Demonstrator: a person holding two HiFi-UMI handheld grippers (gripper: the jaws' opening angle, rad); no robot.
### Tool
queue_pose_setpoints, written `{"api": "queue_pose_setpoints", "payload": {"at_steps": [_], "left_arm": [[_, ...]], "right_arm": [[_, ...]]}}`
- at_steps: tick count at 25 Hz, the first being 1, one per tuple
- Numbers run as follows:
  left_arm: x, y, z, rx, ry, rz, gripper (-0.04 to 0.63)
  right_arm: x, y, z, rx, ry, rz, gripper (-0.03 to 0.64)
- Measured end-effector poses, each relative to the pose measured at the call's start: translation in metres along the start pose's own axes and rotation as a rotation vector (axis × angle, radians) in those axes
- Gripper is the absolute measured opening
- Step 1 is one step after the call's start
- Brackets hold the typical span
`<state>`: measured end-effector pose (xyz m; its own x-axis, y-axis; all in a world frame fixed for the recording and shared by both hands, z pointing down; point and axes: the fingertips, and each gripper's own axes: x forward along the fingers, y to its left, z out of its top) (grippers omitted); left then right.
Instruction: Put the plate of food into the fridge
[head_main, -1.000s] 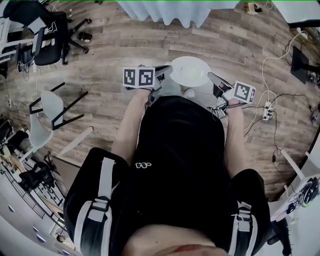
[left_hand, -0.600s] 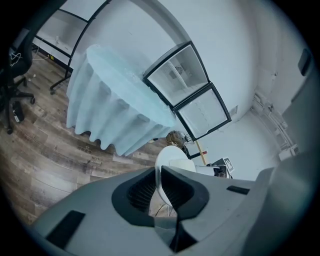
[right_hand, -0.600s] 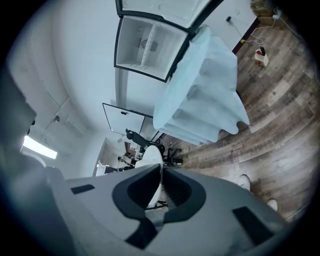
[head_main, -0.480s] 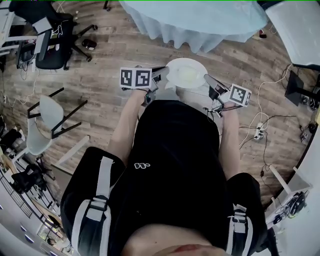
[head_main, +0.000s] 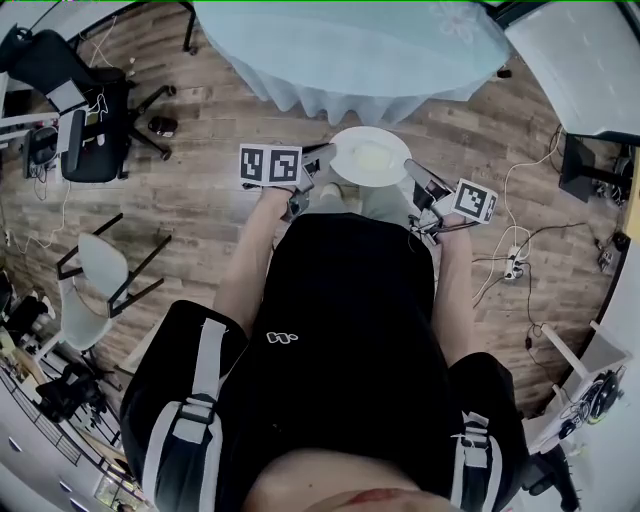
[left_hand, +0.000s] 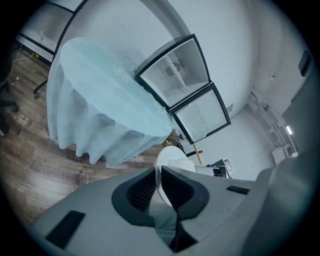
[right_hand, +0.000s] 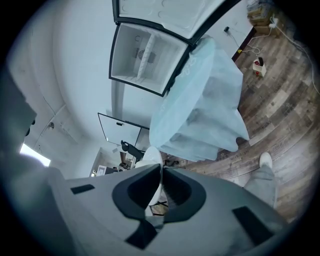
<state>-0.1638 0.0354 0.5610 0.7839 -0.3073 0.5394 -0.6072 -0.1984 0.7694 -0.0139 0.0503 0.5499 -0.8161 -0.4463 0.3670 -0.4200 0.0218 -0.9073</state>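
A white plate (head_main: 370, 158) with pale food (head_main: 367, 155) on it is carried level in front of the person's body. My left gripper (head_main: 325, 160) is shut on its left rim and my right gripper (head_main: 412, 172) is shut on its right rim. In the left gripper view the plate (left_hand: 172, 157) stands edge-on between the dark pads of the left gripper (left_hand: 159, 172). The right gripper view shows the rim (right_hand: 152, 159) pinched the same way by the right gripper (right_hand: 161, 174). The fridge (left_hand: 182, 75) stands open beyond the table, its white shelves (right_hand: 142, 57) bare.
A round table under a pale blue cloth (head_main: 350, 50) is just ahead of the plate. A black office chair (head_main: 90, 100) and a white chair (head_main: 90, 265) stand left. Cables and a power strip (head_main: 515, 262) lie on the wooden floor at right. A large white body (head_main: 580, 60) stands top right.
The person has walked forward with the plate. The blue-clothed table has come much further into the head view and nearer the plate. Both grippers keep their hold on the rim.
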Motion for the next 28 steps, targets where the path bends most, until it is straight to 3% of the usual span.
{"api": "queue_pose_setpoints", "payload": {"at_steps": [6, 9, 15, 21, 28], "left_arm": [[0.040, 0.005, 0.040, -0.011, 0.016, 0.045, 0.040], [0.062, -0.003, 0.068, -0.011, -0.002, 0.062, 0.040], [0.106, -0.027, 0.134, 0.051, -0.025, 0.089, 0.041], [0.145, -0.040, 0.159, 0.063, -0.039, 0.099, 0.041], [0.158, -0.041, 0.179, 0.086, -0.013, 0.125, 0.043]], "right_arm": [[0.011, -0.023, 0.052, 0.029, 0.008, 0.041, 0.017], [0.010, -0.028, 0.098, -0.017, 0.019, 0.040, 0.017], [0.001, -0.041, 0.172, -0.053, 0.027, 0.056, 0.017], [-0.008, -0.053, 0.213, -0.028, 0.032, 0.122, 0.017], [-0.008, -0.067, 0.233, -0.035, 0.020, 0.109, 0.017]]}}
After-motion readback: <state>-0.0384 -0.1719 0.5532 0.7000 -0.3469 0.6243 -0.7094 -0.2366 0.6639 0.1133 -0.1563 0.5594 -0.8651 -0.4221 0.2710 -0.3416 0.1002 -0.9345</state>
